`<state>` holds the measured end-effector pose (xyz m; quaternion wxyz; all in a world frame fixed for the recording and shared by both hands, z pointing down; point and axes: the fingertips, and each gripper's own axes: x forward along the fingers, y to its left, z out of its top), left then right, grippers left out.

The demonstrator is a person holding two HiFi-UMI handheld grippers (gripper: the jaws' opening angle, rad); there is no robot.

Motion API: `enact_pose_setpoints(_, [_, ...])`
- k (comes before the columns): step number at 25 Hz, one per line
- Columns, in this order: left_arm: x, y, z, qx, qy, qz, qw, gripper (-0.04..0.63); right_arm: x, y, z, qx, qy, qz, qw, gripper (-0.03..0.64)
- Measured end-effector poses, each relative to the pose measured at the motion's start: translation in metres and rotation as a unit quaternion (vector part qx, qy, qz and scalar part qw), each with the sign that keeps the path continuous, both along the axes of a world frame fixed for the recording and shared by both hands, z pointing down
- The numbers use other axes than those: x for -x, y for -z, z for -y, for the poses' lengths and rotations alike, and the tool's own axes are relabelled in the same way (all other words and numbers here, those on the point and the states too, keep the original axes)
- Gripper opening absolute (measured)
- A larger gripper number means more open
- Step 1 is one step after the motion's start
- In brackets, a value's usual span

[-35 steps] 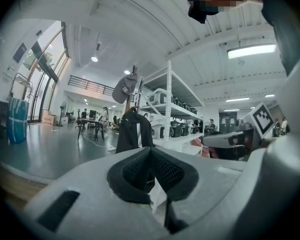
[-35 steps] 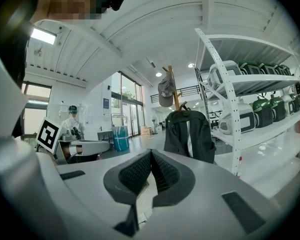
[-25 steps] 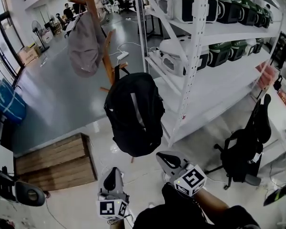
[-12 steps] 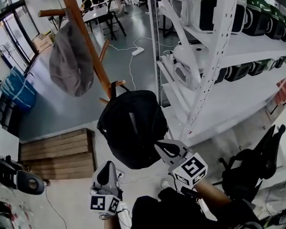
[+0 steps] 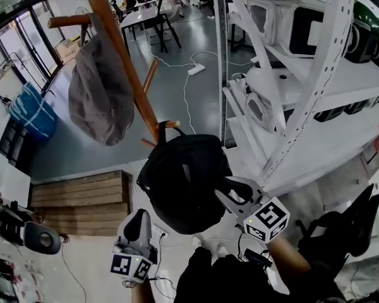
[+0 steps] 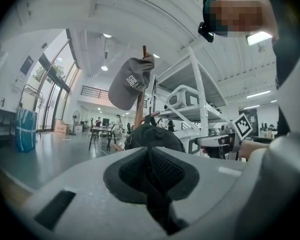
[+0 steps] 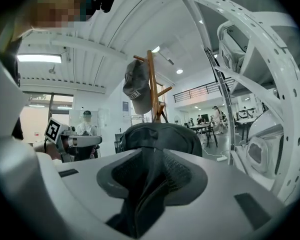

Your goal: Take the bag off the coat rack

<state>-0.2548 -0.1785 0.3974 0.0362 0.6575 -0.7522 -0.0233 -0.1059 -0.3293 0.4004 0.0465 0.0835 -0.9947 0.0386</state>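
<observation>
Black backpack (image 5: 186, 182) hangs by its top loop on a low peg of the wooden coat rack (image 5: 123, 55); grey cap (image 5: 101, 96) on a peg above. Left hand-held gripper (image 5: 138, 223) clenched, empty, just below backpack. Right hand-held gripper (image 5: 237, 191) clenched, empty, at backpack's lower right; contact unclear.

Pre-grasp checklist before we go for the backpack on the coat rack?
1. Backpack hung by its top loop on a coat rack peg: ok.
2. Left gripper open: not ok, jaws together, empty.
3. Right gripper open: not ok, jaws together, empty.
4. Grippers at the loop: not ok, both down by the bag's lower part.
5. Grey cap apart from the bag: ok.
6. Room beside white shelf: cannot tell.
</observation>
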Motion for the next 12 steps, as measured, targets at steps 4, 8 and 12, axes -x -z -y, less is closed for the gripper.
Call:
enact_pose_setpoints(4, [0.018,0.007,0.013,0.006,-0.027,0.009,0.9996,0.166,0.010,0.005,0.014,-0.009,-0.003,-0.010,1.000,0.143])
enact_pose_setpoints(8, [0.037,0.008,0.030,0.013,-0.045,0.015,0.9988,0.210,0.024,0.008,0.033,-0.011,-0.007,-0.011,1.000,0.190])
enact_pose_setpoints(12, [0.054,0.004,0.043,0.024,-0.057,0.018,0.9979,0.236,0.040,0.005,0.049,0.001,-0.009,-0.011,1.000,0.232])
